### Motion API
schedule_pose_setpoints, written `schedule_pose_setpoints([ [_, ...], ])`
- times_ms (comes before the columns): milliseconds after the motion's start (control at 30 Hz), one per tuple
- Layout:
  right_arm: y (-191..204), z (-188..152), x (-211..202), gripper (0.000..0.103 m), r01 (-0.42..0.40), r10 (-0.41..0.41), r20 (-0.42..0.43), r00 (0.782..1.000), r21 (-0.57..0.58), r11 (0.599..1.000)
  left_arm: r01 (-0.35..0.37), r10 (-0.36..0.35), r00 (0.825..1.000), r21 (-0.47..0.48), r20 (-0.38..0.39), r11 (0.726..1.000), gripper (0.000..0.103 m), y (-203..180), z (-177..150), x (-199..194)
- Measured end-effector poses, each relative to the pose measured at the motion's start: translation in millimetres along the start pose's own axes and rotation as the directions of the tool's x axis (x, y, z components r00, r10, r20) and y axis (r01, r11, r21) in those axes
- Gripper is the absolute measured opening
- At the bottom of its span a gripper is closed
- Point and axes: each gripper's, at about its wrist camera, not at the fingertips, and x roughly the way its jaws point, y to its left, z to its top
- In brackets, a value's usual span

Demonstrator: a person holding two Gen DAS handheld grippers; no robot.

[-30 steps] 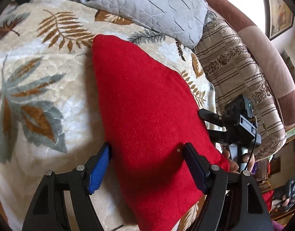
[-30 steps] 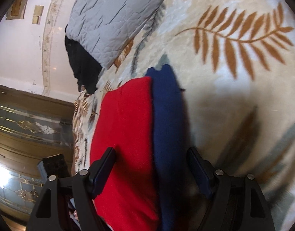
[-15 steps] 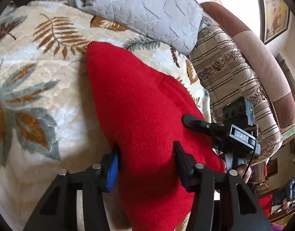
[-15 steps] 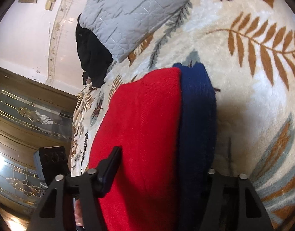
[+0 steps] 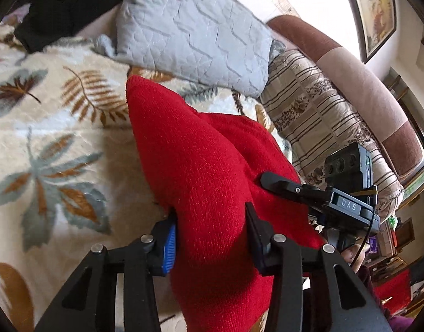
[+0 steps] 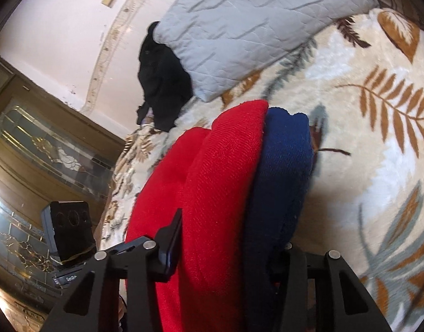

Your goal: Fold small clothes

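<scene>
Both the left gripper (image 5: 210, 235) and right gripper (image 6: 231, 244) have jaws closing on the red knit garment's (image 5: 200, 171) near edge, apparently to fold it.

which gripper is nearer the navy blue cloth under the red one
Right. The right gripper is closing on the navy cloth and red knit together; the left gripper pinches only red.

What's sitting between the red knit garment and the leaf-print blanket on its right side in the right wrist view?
A navy blue knit garment lies between the red knit garment and the leaf-print blanket, in the right wrist view.
</scene>
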Motion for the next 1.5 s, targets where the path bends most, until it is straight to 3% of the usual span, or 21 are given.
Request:
schedule_pose_setpoints([
  [367,47,-21,-1,0.048,-0.094,0.095,0.014,0.995,-0.027,0.995,-0.053,0.052,0.995,0.009,0.085,0.999,0.045,4,-19,-61],
  [767,80,-53,1,0.048,-0.149,0.150,0.023,0.988,-0.028,0.988,-0.086,0.084,0.989,0.008,0.124,0.996,0.045,3,-34,-102],
  [1067,81,-56,4,0.048,-0.151,0.152,0.031,0.988,-0.031,0.988,-0.124,0.123,0.986,0.003,0.113,0.992,0.045,5,-36,-95],
  [1167,76,-55,13,0.048,-0.116,0.117,0.021,0.993,-0.039,0.992,-0.177,0.177,0.982,-0.012,0.070,0.984,0.045,17,-37,-75],
  [1233,68,-53,26,0.048,-0.066,0.066,0.000,0.998,-0.043,0.997,-0.248,0.248,0.969,-0.016,0.010,0.969,0.046,28,-38,-54],
  [1267,62,-52,34,0.048,-0.042,0.041,-0.027,0.999,-0.033,0.999,-0.301,0.301,0.953,-0.018,-0.036,0.953,0.046,34,-41,-42],
  [1300,51,-52,47,0.050,0.003,-0.003,-0.072,0.997,-0.005,1.000,-0.368,0.366,0.927,-0.018,-0.085,0.930,0.051,41,-45,-32],
  [1367,33,-54,64,0.058,0.107,-0.100,-0.142,0.985,0.043,0.993,-0.373,0.372,0.926,-0.009,-0.061,0.928,0.053,38,-49,-35],
  [1400,30,-54,63,0.059,0.102,-0.093,-0.142,0.985,0.056,0.993,-0.393,0.394,0.918,0.023,-0.043,0.919,0.052,29,-51,-42],
  [1500,41,-50,36,0.059,0.138,-0.138,-0.063,0.988,-0.002,0.990,-0.459,0.456,0.888,0.107,0.051,0.882,0.055,9,-57,-62],
])
